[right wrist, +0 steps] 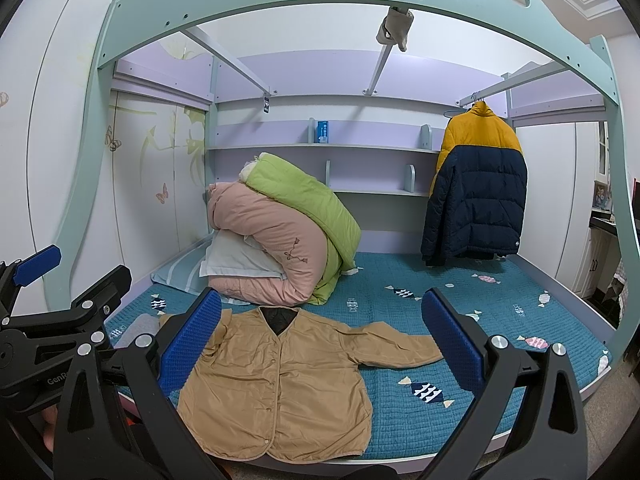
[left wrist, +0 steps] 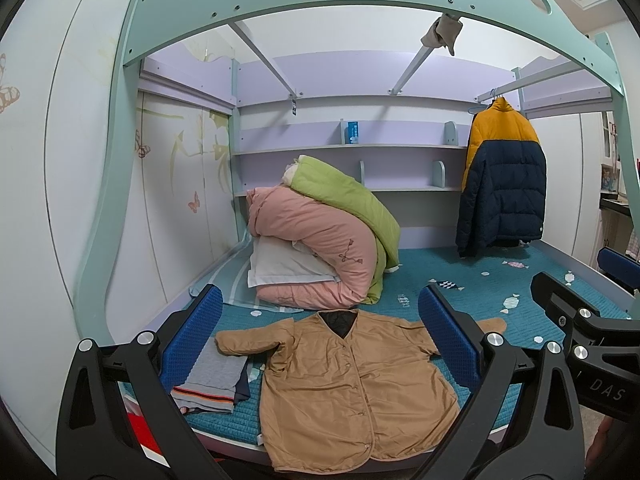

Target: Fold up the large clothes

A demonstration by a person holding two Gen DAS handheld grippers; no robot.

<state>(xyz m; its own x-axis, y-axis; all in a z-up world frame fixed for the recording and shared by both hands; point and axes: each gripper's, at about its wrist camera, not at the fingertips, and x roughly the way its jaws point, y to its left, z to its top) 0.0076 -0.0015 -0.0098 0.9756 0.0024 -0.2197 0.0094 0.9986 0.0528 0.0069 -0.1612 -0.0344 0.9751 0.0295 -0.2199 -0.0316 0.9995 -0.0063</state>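
Before the first fold: tan buttoned quilted jacket point(left wrist: 352, 384) spread flat, front up, at the near edge of the teal quilted bed point(right wrist: 460, 304).

Left to right: folded grey clothes point(left wrist: 212, 376) beside its sleeve, probably finished; left gripper point(left wrist: 320, 340) wide open, empty, above; right gripper point(right wrist: 320, 340) likewise. Next, probably: lower, pinch a sleeve, fold inward.

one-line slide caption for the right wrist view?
Open right gripper hovers over a tan jacket laid flat, buttoned, on the teal bed; folding not yet started.
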